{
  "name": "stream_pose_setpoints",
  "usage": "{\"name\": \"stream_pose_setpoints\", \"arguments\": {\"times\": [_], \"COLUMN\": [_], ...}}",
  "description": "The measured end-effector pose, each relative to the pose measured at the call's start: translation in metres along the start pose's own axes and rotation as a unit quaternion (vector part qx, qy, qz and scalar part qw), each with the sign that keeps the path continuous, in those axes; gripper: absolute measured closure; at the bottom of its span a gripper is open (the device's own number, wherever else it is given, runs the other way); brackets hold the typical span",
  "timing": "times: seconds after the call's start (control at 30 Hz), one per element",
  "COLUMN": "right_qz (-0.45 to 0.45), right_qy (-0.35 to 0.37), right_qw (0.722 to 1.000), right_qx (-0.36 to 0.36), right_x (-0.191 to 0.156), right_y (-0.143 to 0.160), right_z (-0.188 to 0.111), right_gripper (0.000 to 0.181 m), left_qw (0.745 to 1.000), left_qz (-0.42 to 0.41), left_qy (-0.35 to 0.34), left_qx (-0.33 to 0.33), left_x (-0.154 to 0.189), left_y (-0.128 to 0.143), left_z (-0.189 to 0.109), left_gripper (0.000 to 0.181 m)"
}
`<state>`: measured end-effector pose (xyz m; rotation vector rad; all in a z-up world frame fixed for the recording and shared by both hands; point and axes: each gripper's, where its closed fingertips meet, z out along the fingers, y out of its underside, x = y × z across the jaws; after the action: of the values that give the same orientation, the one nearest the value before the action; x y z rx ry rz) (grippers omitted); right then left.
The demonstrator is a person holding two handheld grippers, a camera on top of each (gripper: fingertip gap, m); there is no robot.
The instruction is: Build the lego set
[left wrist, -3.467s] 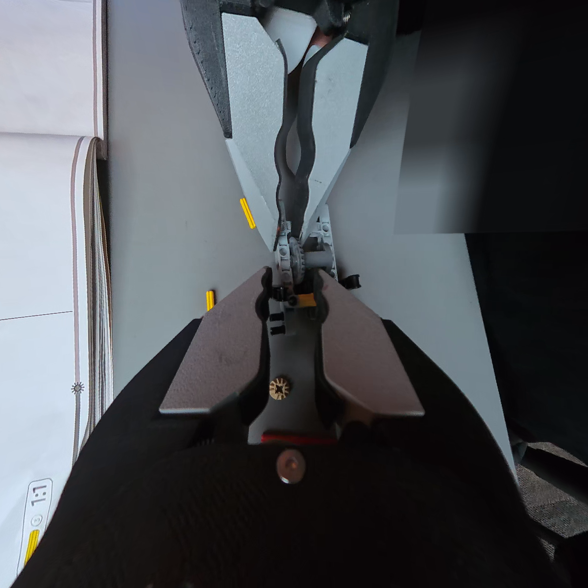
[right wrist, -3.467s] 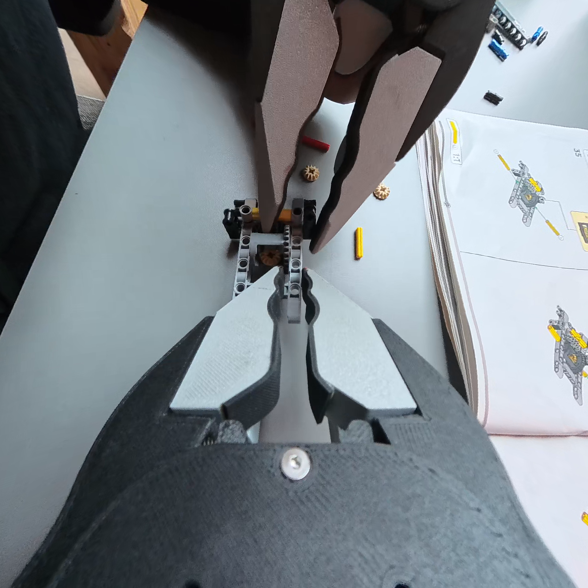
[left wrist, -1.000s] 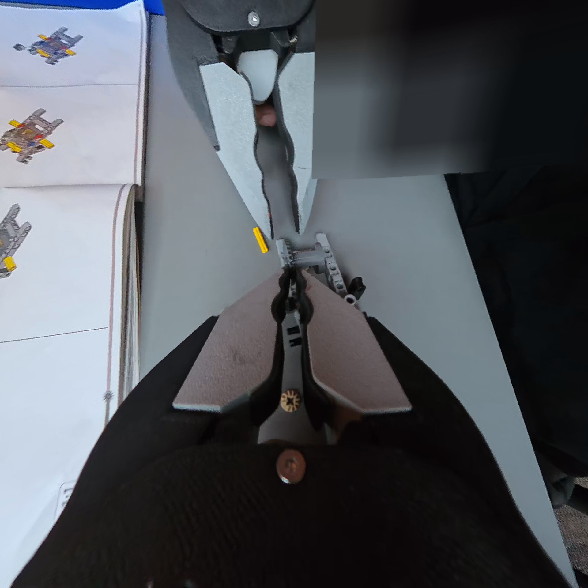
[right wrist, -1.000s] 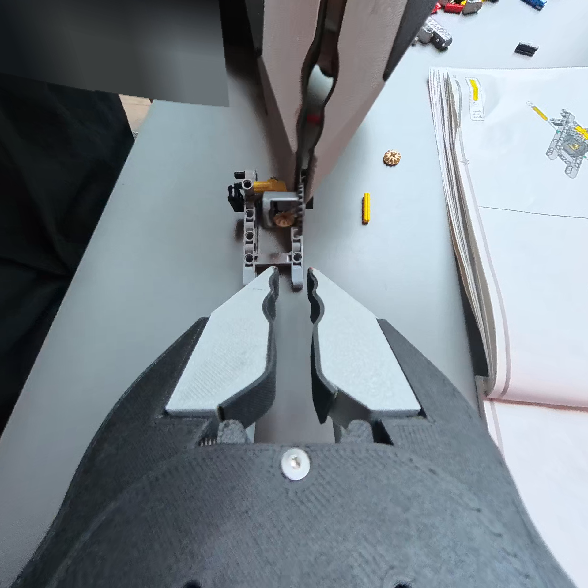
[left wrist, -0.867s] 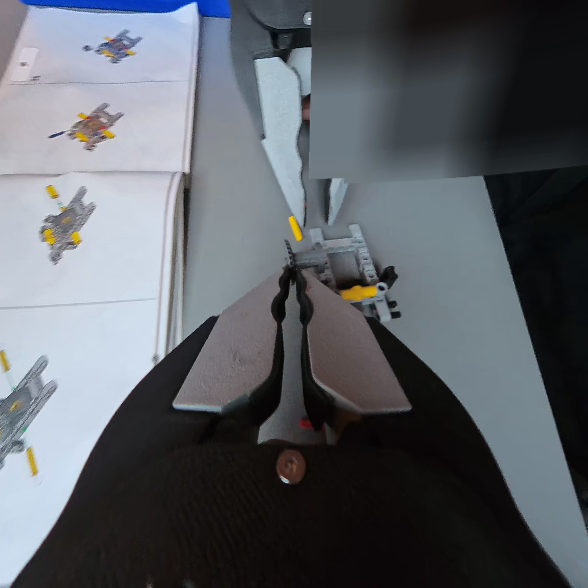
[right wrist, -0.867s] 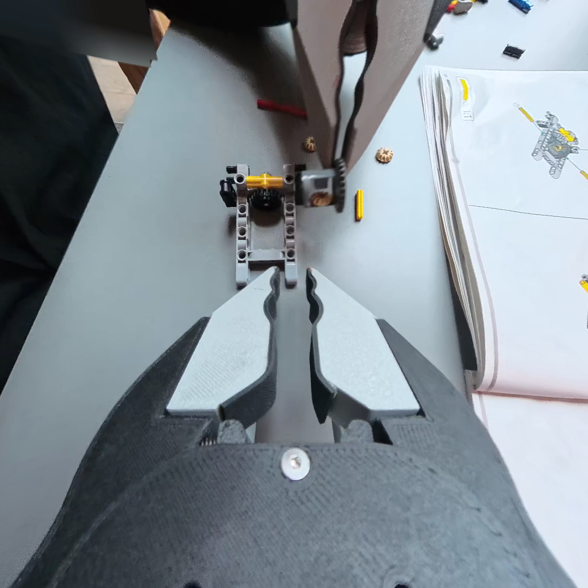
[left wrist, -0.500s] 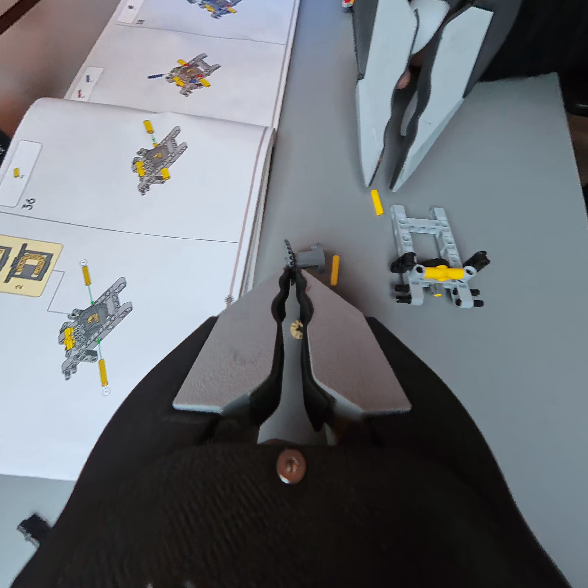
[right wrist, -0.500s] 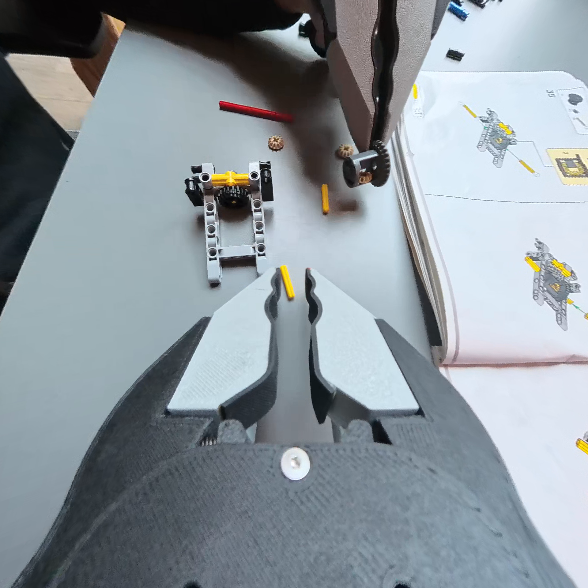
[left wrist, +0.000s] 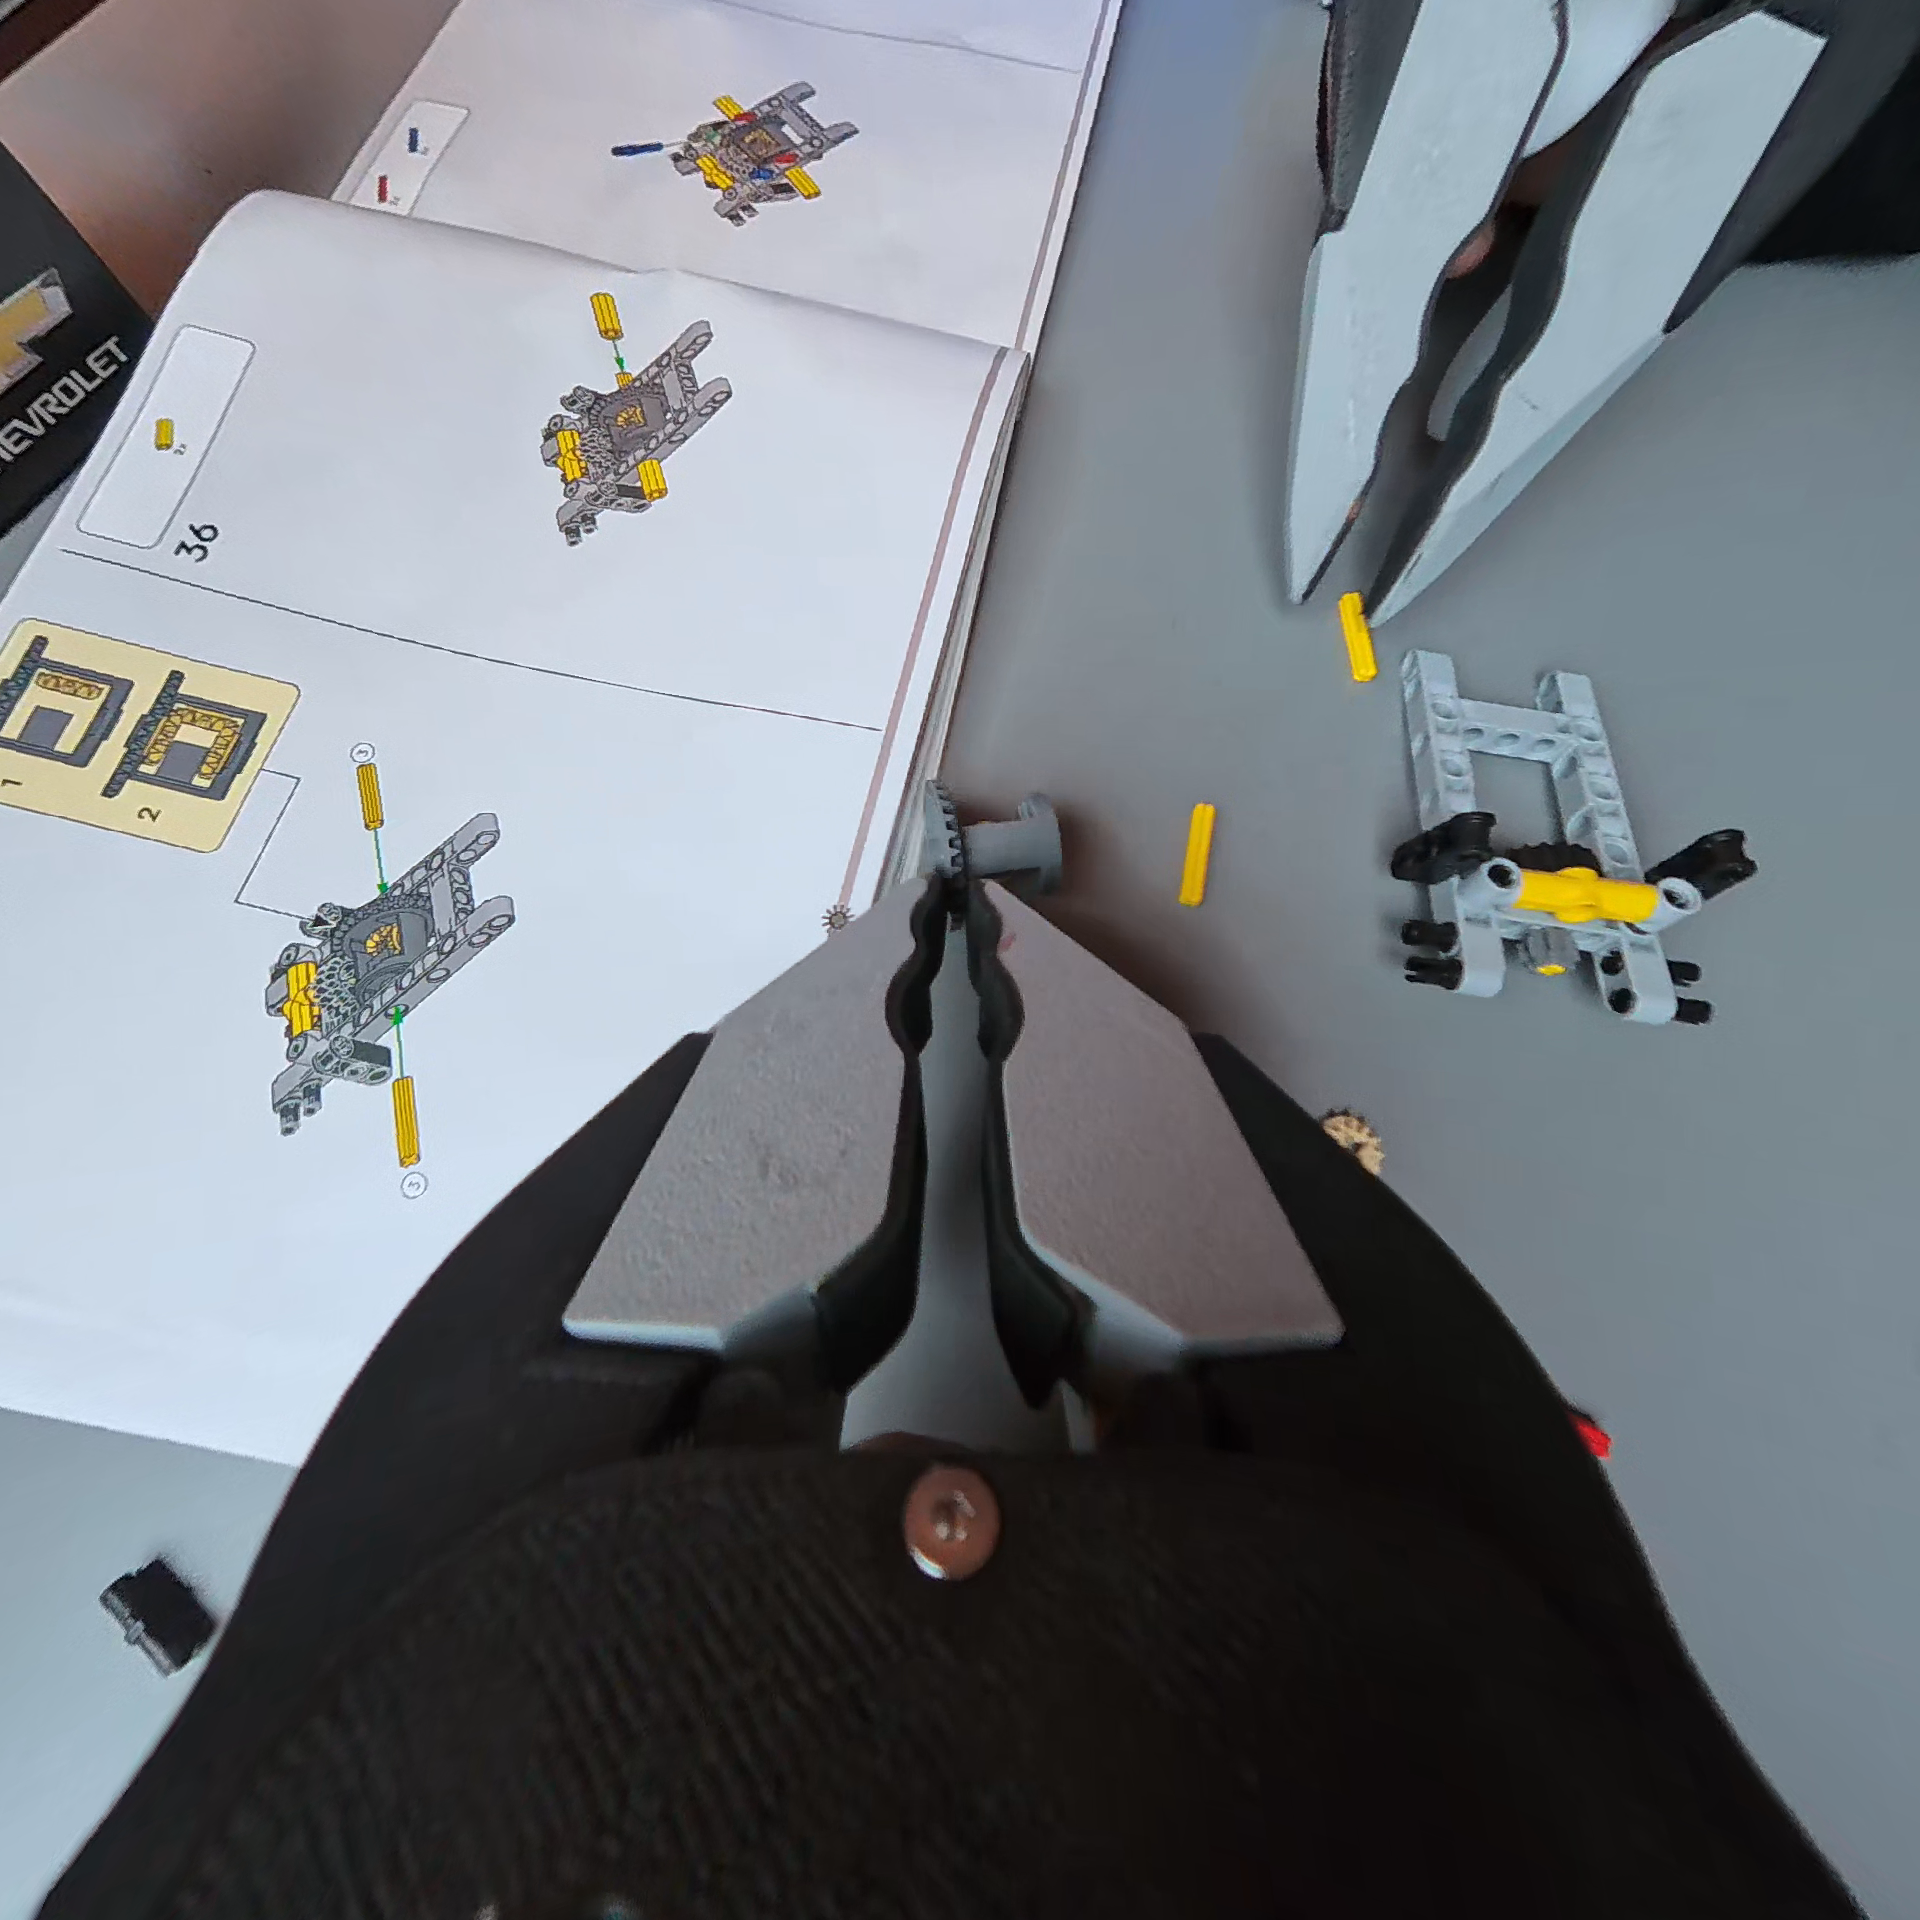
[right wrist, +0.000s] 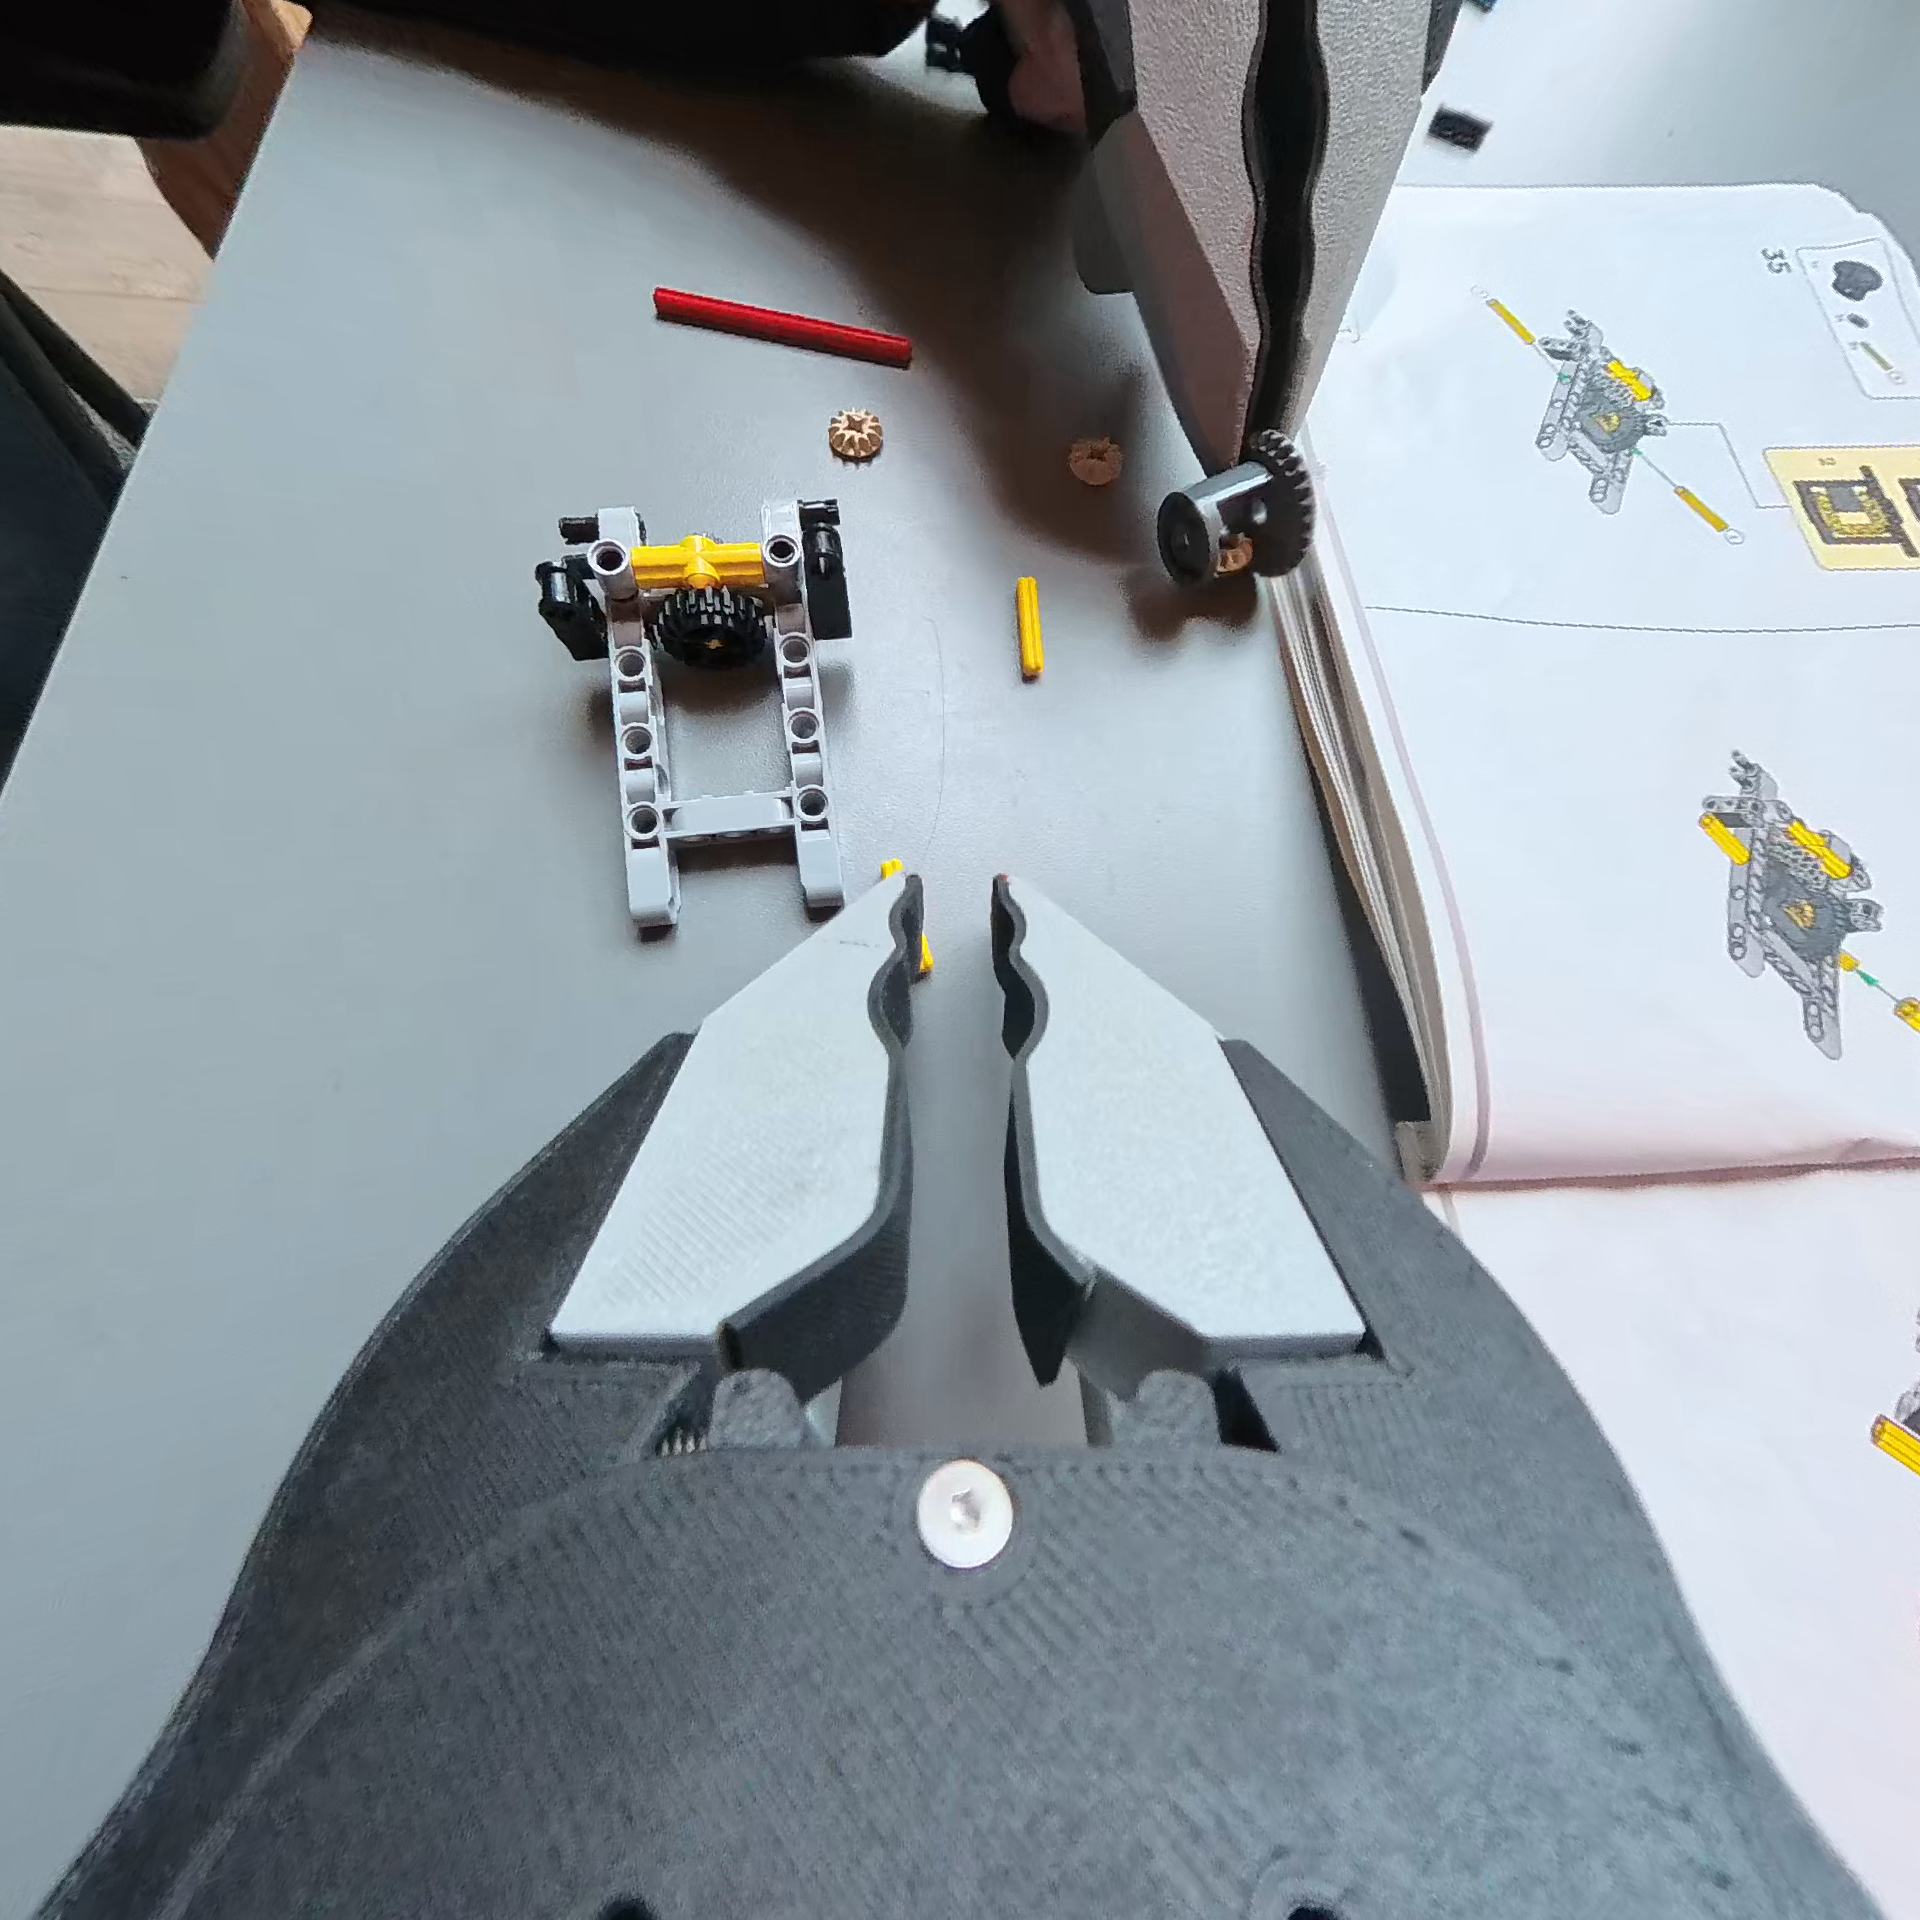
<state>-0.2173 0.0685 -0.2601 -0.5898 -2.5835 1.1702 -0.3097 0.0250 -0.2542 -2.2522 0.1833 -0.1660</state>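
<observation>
My left gripper [left wrist: 954, 896] is shut on a dark grey gear-and-barrel piece [left wrist: 989, 847] and holds it by the gear rim, beside the booklet's edge. It also shows in the right wrist view [right wrist: 1236, 520], just above the table. The light grey frame assembly [right wrist: 717, 707] with a yellow connector and a black gear lies flat on the table, apart from both grippers; it also shows in the left wrist view [left wrist: 1538, 862]. My right gripper [right wrist: 951, 894] is open and empty, tips low over a short yellow axle [right wrist: 923, 951] beside its left finger.
An open instruction booklet [right wrist: 1662, 727] lies beside the work area. A second yellow axle [right wrist: 1029, 627], two tan gears [right wrist: 854, 433] [right wrist: 1093, 459] and a red axle [right wrist: 781, 327] lie loose on the grey table. A small black piece [left wrist: 156, 1616] lies near the booklet's corner. There is about 11 centimeters between the tips of the two grippers.
My left gripper shut on the gear piece, pulled it out of the frame and carried it towards the booklet. My right gripper let go of the frame and drew back to the yellow axle.
</observation>
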Motion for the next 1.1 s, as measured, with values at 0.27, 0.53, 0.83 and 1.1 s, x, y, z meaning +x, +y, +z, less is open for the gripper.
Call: {"name": "stream_pose_setpoints", "arguments": {"times": [0.27,0.53,0.83,1.1], "right_qz": [-0.004,-0.003,-0.003,-0.003], "right_qy": [-0.008,-0.012,-0.013,-0.014], "right_qw": [1.0,1.0,1.0,1.0], "right_qx": [-0.007,-0.006,-0.007,-0.007], "right_x": [-0.0027,-0.0035,-0.0038,-0.0044], "right_y": [0.0019,0.0018,0.0017,0.0019], "right_z": [0.0036,0.0038,0.0037,0.0036], "right_gripper": [0.172,0.172,0.172,0.173], "left_qw": [1.0,1.0,1.0,0.999], "left_qz": [-0.008,-0.009,-0.005,-0.004], "left_qy": [0.015,0.02,0.024,0.027], "left_qx": [-0.019,-0.02,-0.019,-0.019], "left_x": [0.0061,0.0074,0.0102,0.0114], "left_y": [0.0043,0.0047,0.004,0.0041], "left_z": [0.0043,0.0044,0.0049,0.0051], "left_gripper": [0.18,0.179,0.178,0.174]}}
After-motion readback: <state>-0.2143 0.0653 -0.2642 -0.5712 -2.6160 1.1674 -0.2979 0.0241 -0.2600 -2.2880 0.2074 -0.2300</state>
